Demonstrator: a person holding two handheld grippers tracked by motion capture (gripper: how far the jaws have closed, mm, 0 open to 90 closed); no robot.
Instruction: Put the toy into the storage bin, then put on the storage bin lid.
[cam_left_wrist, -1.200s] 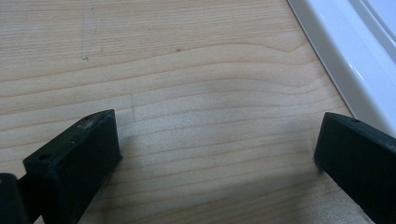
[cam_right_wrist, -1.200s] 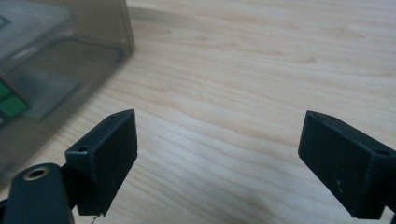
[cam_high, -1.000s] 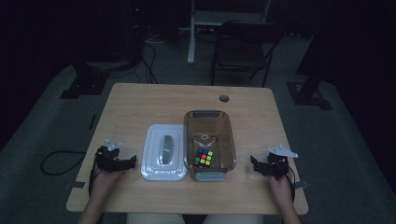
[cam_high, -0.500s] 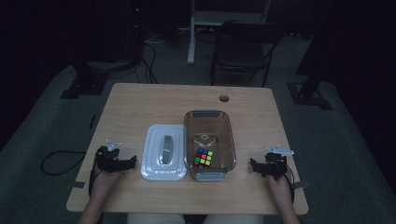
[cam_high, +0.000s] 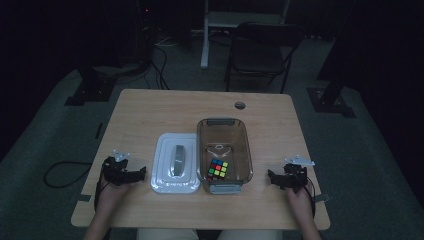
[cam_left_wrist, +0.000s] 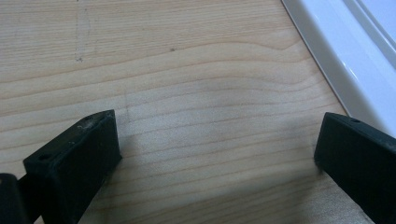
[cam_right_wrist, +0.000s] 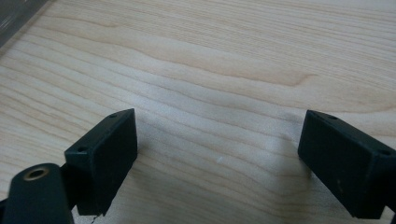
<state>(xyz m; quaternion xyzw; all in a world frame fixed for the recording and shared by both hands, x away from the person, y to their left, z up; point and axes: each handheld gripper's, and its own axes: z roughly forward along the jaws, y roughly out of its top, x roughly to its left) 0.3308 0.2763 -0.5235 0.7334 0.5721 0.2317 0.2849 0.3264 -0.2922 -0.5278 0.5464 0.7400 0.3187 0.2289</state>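
High view, left gripper: resting on the table near its front left corner, jaws standing apart and pointing toward the white lid, just beside its left edge.
High view, right gripper: lying near the front right of the table, jaws spread and aiming toward the clear brown bin, gripping nothing.
High view, white lid: lying flat with its grey handle up, sitting side by side with the bin.
High view, cube: sitting inside the bin, toward its near end, colored faces showing.
High view, background: dark chair standing beyond the far edge of the table.
Left gripper view, left gripper: hovering low over bare wood, jaws wide apart, nothing lying between them.
Left gripper view, white lid: running along the right side, close to the right-hand jaw.
Right gripper view, right gripper: holding jaws wide apart over wood grain, clamping nothing.
Right gripper view, clear brown bin: peeking in at the upper left corner.
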